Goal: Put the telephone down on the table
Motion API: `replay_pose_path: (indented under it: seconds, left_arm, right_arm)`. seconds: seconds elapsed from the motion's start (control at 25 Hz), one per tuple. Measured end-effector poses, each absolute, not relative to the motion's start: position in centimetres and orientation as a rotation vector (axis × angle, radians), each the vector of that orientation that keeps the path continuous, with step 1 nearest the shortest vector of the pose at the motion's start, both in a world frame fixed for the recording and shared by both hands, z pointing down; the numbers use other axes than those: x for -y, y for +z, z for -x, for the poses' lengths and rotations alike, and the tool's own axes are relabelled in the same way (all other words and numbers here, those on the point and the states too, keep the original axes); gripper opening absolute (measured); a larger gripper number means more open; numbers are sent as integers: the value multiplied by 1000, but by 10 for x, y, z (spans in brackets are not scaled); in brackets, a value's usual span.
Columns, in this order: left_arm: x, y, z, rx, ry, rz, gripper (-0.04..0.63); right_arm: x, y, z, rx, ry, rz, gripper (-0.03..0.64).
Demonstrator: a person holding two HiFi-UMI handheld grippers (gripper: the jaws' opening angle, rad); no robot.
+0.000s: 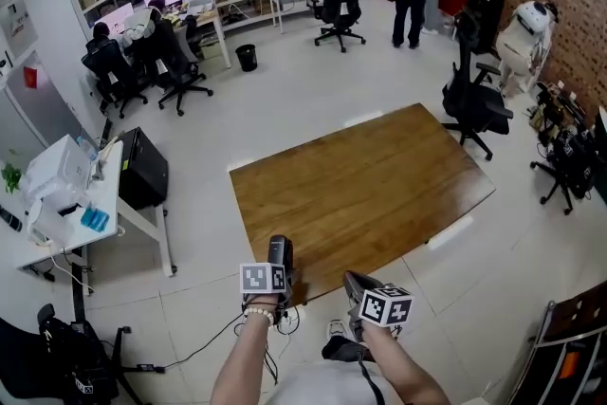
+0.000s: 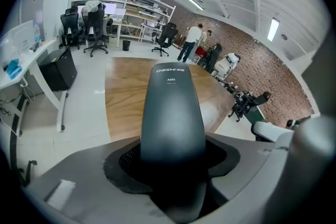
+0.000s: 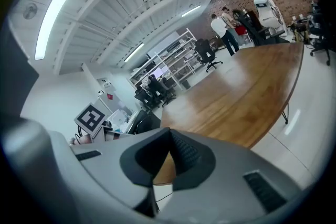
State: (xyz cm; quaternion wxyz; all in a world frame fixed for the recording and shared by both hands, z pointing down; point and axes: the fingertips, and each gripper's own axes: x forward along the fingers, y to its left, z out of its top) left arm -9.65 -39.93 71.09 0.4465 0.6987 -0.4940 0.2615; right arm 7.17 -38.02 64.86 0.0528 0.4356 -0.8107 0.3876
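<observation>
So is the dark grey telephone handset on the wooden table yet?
No: the handset is clamped in the left tool, clear of the table.

Brown wood tbl (image 1: 360,185) stands on pale tile flr (image 1: 285,100).

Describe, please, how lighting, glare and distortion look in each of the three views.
Head view: evenly lit and sharp, with the room's edges slightly bowed. Left gripper view: strong fisheye with dark corners; the telephone shows a soft sheen, the wooden table a pale glare patch. Right gripper view: fisheye bends the table's edge into a curve; the ceiling light is blown out.
</observation>
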Motion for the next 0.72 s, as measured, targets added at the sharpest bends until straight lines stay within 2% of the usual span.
replay_pose_path:
  seconds: [0.72]
  left_arm:
    - [512, 802, 77, 1223, 830, -1490, 273]
  right_arm:
    - [459, 676, -106, 2400, 1265, -1337, 8]
